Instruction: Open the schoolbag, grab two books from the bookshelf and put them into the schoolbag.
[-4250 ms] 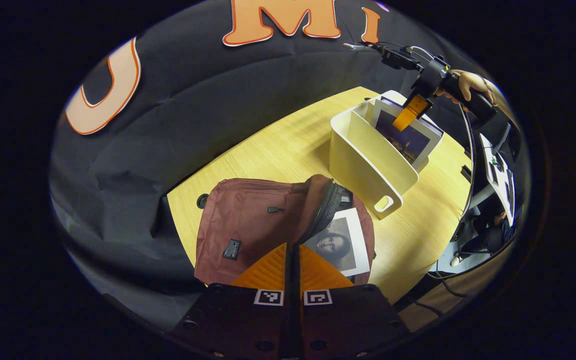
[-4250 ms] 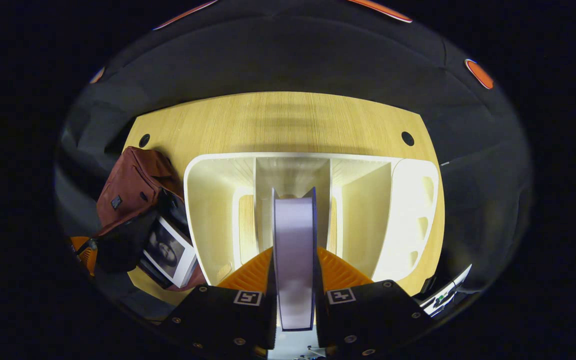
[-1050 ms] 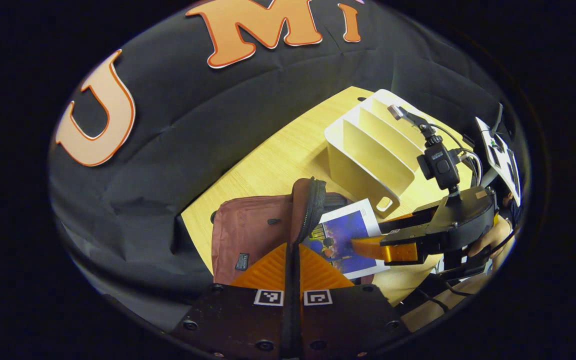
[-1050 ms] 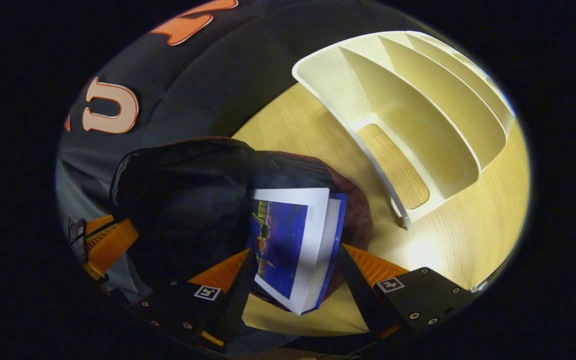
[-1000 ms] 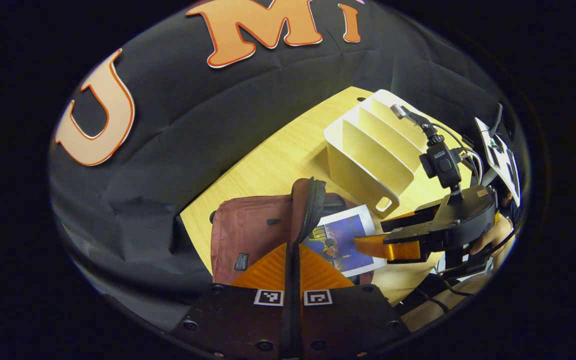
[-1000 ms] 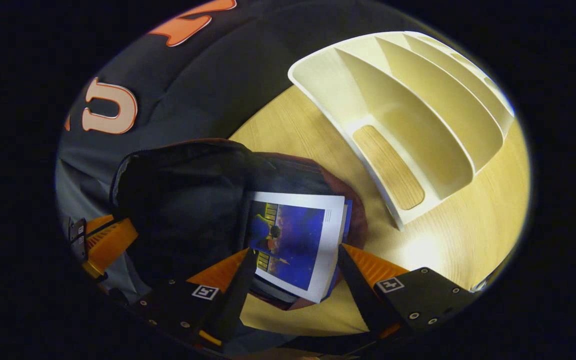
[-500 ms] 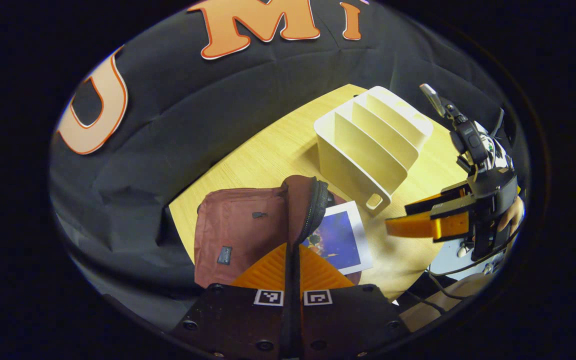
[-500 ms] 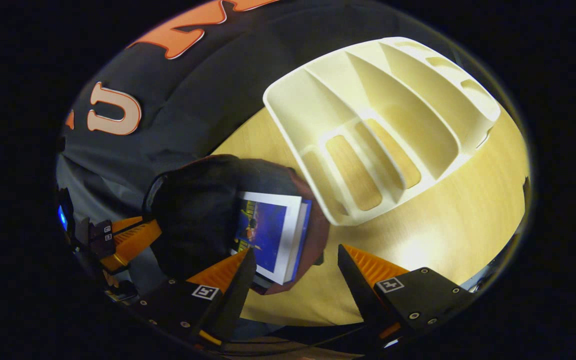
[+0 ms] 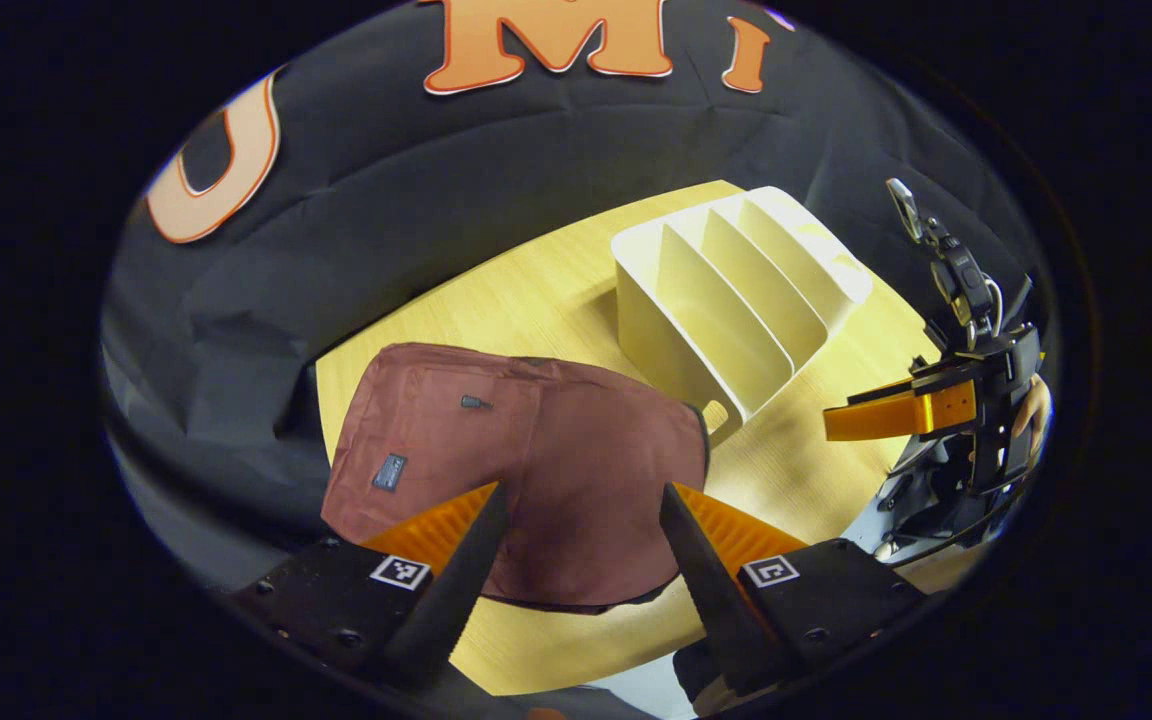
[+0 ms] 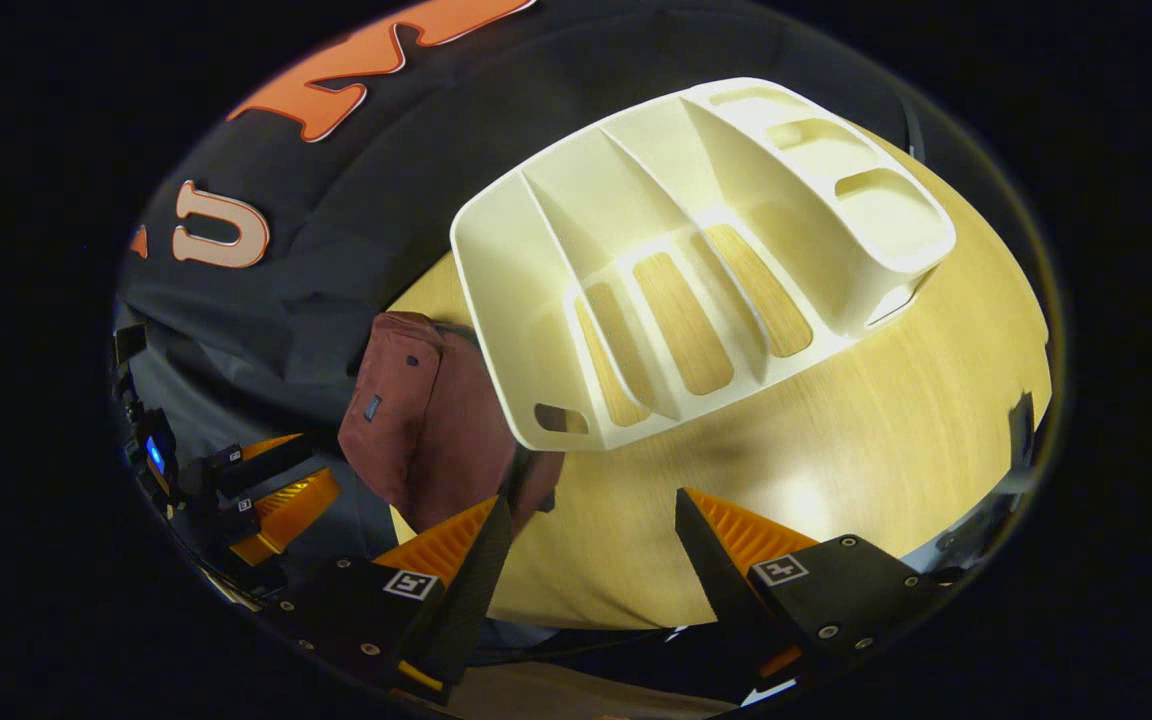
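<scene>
**Both claws open above the counter, schoolbag lying flat**

The maroon fabric schoolbag [image 9: 526, 455] lies flat on the pale wood-grain counter [image 9: 556, 300], its flap down over the opening, near the counter's left edge as the left gripper view shows it. A small dark zipper pull [image 9: 475, 403] and a small dark label patch [image 9: 389, 472] sit on its front panel. Just beside the bag, toward the counter's far right corner, stands the cream plastic bookshelf with upright dividers [image 9: 736, 300]; its slots hold no books, and bare counter shows through the cut-outs in its base in the right gripper view [image 10: 696, 250].

The left claw [image 9: 576, 545] hangs over the bag with its fingers spread apart, gripping nothing. The right claw [image 10: 591, 555] also has its fingers apart and empty, above the counter's near edge with the schoolbag [image 10: 426, 425] to its left. In the left gripper view the right claw [image 9: 896, 415] sits off the counter's right edge, held by a hand [image 9: 1034, 415].
</scene>
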Tool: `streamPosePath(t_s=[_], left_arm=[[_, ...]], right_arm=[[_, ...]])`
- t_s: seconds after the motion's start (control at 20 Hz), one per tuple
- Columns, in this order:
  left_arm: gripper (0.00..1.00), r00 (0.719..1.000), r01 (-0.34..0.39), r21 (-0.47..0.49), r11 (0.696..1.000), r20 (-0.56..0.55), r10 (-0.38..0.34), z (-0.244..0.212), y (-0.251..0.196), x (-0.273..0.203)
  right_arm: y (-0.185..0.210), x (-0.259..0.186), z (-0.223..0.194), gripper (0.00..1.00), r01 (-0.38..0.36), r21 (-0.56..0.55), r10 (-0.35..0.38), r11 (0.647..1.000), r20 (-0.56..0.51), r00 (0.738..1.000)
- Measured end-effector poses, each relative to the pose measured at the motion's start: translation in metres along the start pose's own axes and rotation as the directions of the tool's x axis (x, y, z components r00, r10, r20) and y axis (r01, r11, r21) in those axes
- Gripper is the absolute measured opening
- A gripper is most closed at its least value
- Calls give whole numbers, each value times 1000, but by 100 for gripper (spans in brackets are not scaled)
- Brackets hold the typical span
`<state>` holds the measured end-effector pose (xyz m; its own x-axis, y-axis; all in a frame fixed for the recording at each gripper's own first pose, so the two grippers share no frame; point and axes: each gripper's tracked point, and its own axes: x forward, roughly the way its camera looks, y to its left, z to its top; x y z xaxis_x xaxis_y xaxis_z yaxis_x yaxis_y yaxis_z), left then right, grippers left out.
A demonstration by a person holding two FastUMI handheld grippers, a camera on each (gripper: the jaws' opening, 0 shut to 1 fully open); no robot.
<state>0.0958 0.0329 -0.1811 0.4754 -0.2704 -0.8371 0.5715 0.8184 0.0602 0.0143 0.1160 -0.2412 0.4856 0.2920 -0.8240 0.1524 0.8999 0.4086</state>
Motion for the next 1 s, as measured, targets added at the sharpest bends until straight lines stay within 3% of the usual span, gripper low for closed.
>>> streamPosePath(t_s=[0.25,0.4,0.5,0.6,0.75,0.9,1.0], left_arm=[[96,996,-46,-157,986,68,58,4,-32,-3],[97,976,-60,-265,962,185,112,40,-58,-17],[97,947,-67,-309,949,279,157,67,-69,-34],[96,903,-74,-326,943,380,202,90,-73,-45],[98,809,-104,-332,938,521,274,114,-66,-58],[97,703,-98,-373,922,630,330,127,-61,-66],[97,630,-83,-402,912,688,361,133,-58,-75]], right_arm=[[-34,-32,26,98,-10,-86,10,996,-1,1000],[-43,-74,68,98,-9,-174,26,985,96,995],[-42,-104,100,98,-1,-231,47,973,195,980],[-38,-134,126,98,15,-287,75,958,300,951],[-32,-173,158,98,62,-349,110,935,452,885],[-30,-216,179,97,112,-379,144,919,586,798],[-37,-236,186,97,173,-386,149,906,675,722]])
